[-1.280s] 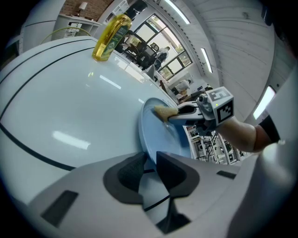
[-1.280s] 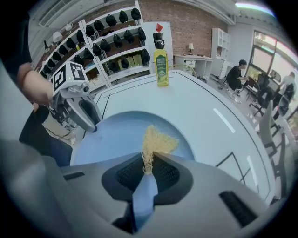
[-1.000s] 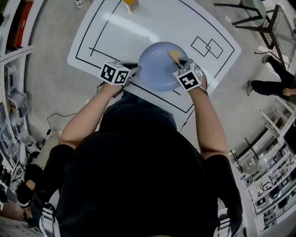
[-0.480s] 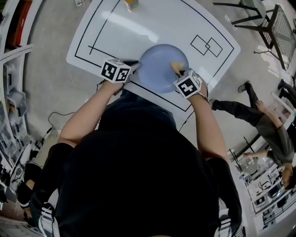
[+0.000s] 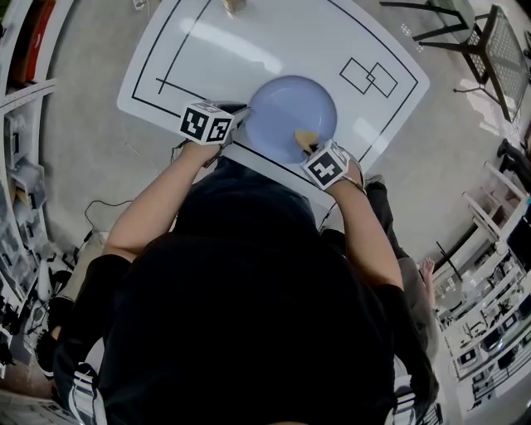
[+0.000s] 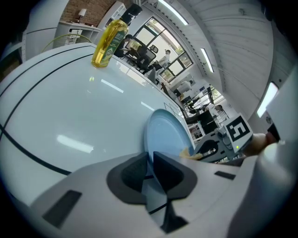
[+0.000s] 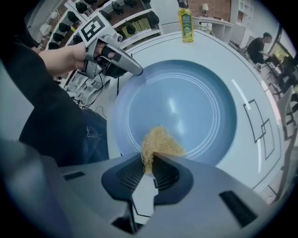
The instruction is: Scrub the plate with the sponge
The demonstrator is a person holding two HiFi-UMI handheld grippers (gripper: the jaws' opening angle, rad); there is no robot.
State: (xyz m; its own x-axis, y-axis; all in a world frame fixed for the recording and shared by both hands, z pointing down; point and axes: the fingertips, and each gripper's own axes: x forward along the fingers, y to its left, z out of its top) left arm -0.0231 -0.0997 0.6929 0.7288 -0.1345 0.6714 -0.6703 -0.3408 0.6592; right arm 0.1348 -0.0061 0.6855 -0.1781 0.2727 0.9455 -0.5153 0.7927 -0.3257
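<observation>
Risk one: plate [image 7: 195, 102] slips or pivots out of the left gripper [image 6: 150, 169], which is clamped only on the thin rim at the plate's left edge. A hard sideways stroke would do it. Risk two: sponge [image 7: 159, 144] is pinched by one end in the right gripper [image 7: 149, 171], so heavy pressure could fold it or pull it free. Sponge sticks out past the fingertips onto the plate's near inner rim. Plate is on the white table [image 5: 249, 50], close to its front edge.

The right hand-held gripper [image 7: 148, 160] hides one end of the sponge [image 7: 161, 141]; the head view's edge crops the yellow bottle [image 5: 234, 5].
</observation>
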